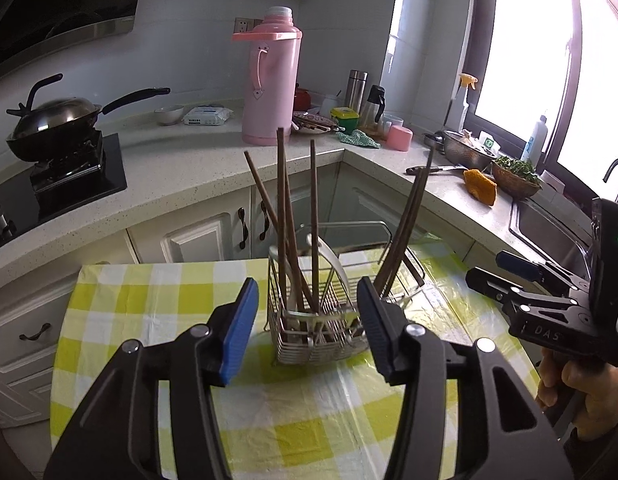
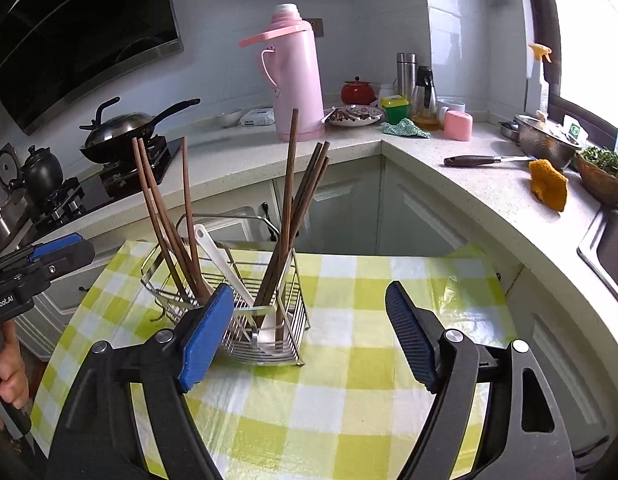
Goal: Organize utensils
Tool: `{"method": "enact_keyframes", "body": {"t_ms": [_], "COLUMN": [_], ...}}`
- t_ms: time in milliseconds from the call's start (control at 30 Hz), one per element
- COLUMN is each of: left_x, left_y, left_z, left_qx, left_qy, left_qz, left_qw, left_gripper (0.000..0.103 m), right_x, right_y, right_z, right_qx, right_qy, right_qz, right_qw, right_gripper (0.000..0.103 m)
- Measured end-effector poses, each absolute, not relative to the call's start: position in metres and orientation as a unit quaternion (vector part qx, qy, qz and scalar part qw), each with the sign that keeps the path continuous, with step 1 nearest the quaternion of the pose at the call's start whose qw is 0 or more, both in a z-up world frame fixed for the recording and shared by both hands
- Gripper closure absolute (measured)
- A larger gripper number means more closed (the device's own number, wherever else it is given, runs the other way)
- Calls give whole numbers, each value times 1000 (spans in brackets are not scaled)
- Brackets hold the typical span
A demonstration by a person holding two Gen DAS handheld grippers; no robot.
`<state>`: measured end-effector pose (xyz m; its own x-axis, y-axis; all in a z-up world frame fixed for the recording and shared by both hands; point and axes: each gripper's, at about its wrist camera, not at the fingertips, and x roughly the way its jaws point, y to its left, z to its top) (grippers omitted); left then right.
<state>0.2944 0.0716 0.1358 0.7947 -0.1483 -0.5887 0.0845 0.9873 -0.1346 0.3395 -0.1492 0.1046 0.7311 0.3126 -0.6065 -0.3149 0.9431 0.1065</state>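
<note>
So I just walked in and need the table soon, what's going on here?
A person holds a gripper in each hand over the checked tablecloth, sorting utensils. Brown chopsticks and a white spoon already stand in the wire caddy. The left tool and right tool are both open, holding nothing.

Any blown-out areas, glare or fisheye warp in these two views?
Left wrist view: window blown out white, countertop edge bowed by the fisheye, plastic-covered tablecloth shows sheen. Right wrist view: window clipped at the upper right, glare patch on the tablecloth; utensil rack sharp in both.
</note>
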Motion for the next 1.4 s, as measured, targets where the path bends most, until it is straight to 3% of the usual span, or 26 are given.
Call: {"method": "enact_keyframes", "body": {"t_ms": [67,233,433,700,1400], "left_x": [277,235,200,188,191], "left_y": [68,62,60,55,54], "left_z": [128,104,81,64,53], "left_qx": [-53,-51,-47,-51,-40], "left_qy": [309,273,243,244,231], "left_qz": [-64,-57,-37,-49,-47], "left_qw": [948,959,968,967,971], "left_gripper": [47,24,11,5,5], "right_x": [323,281,249,238,233], "right_y": [-154,-167,-178,-184,-173], "right_z": [96,75,48,42,37], "right_qx": [6,13,15,26,18], "right_qy": [314,273,263,265,266], "right_qz": [164,156,150,149,165], "right_qw": [935,949,953,952,950], "right_gripper": [28,22,21,20,19]}}
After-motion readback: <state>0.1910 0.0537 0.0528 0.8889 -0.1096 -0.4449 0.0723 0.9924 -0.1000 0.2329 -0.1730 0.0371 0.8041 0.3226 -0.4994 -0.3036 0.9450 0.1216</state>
